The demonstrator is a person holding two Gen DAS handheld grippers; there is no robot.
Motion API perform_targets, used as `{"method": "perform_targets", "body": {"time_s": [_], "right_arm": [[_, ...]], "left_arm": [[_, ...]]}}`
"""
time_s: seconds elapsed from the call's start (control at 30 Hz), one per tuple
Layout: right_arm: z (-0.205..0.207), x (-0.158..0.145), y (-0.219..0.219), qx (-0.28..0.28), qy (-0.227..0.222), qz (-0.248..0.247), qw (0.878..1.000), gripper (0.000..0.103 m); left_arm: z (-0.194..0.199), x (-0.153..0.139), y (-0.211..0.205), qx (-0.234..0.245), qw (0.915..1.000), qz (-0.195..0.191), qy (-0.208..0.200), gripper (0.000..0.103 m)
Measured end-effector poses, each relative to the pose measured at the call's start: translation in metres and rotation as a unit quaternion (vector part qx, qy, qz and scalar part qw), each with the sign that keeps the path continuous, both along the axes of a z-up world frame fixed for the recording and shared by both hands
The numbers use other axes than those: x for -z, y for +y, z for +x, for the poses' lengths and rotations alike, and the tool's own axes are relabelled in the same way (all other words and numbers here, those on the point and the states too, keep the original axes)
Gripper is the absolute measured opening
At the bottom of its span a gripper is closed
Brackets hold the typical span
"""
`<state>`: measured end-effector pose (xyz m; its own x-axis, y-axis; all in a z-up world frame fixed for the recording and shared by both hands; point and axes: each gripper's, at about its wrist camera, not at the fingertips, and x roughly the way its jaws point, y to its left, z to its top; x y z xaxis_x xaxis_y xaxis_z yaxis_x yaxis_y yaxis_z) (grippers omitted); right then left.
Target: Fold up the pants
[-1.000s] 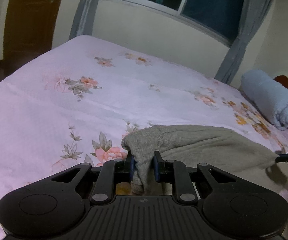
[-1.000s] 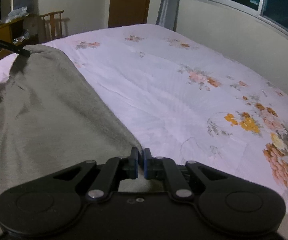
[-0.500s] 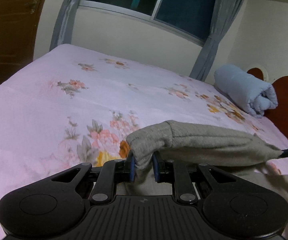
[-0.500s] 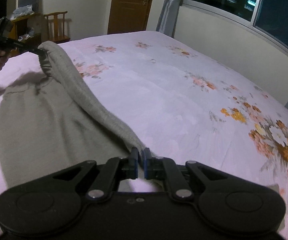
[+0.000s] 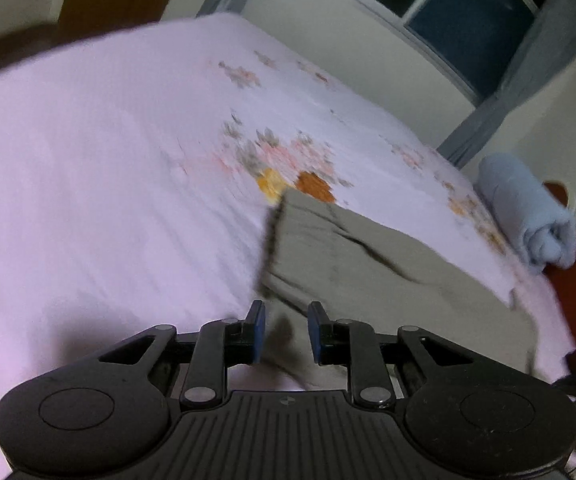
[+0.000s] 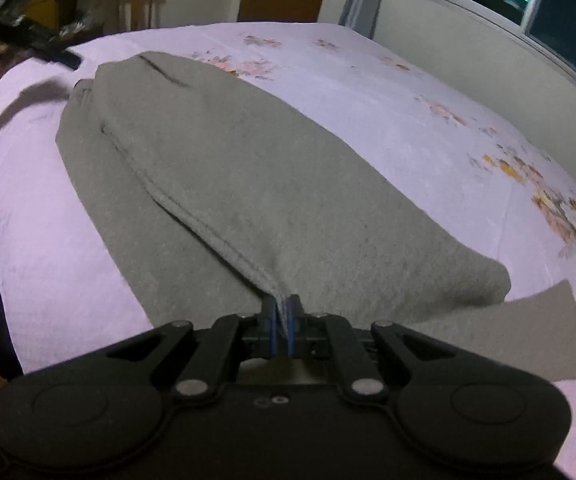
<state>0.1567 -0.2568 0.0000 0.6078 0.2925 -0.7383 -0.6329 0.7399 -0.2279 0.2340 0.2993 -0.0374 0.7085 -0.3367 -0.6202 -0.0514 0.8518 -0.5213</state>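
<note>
- Pants (image 6: 256,200), grey sweat ones, are lying on the pink floral bedsheet (image 5: 88,160), filling the middle of the right wrist view, one half laid over the other.
- Right gripper (image 6: 282,314), bottom centre, is clamped on the near fabric edge.
- Left gripper (image 5: 286,330) is spread wide with nothing between its pads; the cloth lies just beyond them.
- Looks like the lengthwise fold is basically down. I'd guess next up is releasing the right side, then grabbing one end to fold it across.
- Far upper right in the left view: a rolled blue blanket (image 5: 528,212).
</note>
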Motion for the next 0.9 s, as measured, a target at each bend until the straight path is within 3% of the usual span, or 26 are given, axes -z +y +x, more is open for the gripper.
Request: {"method": "perform_targets", "body": {"time_s": [0.1,0.17,0.3,0.43,0.63,0.7,0.73,0.77,0.83,0.87,0.9], "right_arm": [[0.0,-0.002,0.003,0.001,0.0,0.001,1.0,0.0],[-0.002,-0.003,0.003,-0.002,-0.003,0.001,1.0,0.0],[-0.008,-0.002,0.0,-0.002,-0.008,0.006,1.0,0.0],[-0.012,0.001,-0.002,0.006,-0.015,0.018,1.0,0.0],[-0.011,0.004,-0.005,0.007,-0.02,0.027,0.999,0.0],[-0.01,0.004,-0.005,0.006,-0.017,0.028,0.999,0.0],[-0.009,0.005,-0.006,0.005,-0.016,0.027,0.999,0.0],[-0.009,0.005,-0.006,0.004,-0.016,0.027,0.999,0.0],[-0.008,0.005,-0.007,0.008,-0.017,0.031,0.999,0.0],[-0.007,0.005,-0.007,0.012,-0.017,0.033,0.999,0.0],[-0.007,0.005,-0.007,0.015,-0.018,0.034,0.999,0.0]], "left_arm": [[0.004,-0.002,-0.019,-0.019,0.999,-0.038,0.015,0.022],[0.012,-0.006,-0.033,-0.024,0.9991,-0.032,0.014,0.022],[0.034,0.006,-0.053,-0.058,0.9967,-0.001,0.057,0.022],[0.035,0.013,-0.058,-0.099,0.9921,-0.008,0.076,0.022],[0.023,0.017,-0.055,-0.145,0.9863,-0.035,0.072,0.043],[0.027,0.017,-0.055,-0.152,0.9856,-0.036,0.066,0.055],[0.031,0.018,-0.054,-0.151,0.9855,-0.046,0.063,0.068],[0.036,0.019,-0.055,-0.151,0.9852,-0.053,0.06,0.07],[0.047,0.021,-0.058,-0.151,0.9855,-0.05,0.061,0.07],[0.052,0.022,-0.061,-0.149,0.986,-0.04,0.063,0.061],[0.055,0.022,-0.064,-0.149,0.9864,-0.026,0.063,0.044]]}}
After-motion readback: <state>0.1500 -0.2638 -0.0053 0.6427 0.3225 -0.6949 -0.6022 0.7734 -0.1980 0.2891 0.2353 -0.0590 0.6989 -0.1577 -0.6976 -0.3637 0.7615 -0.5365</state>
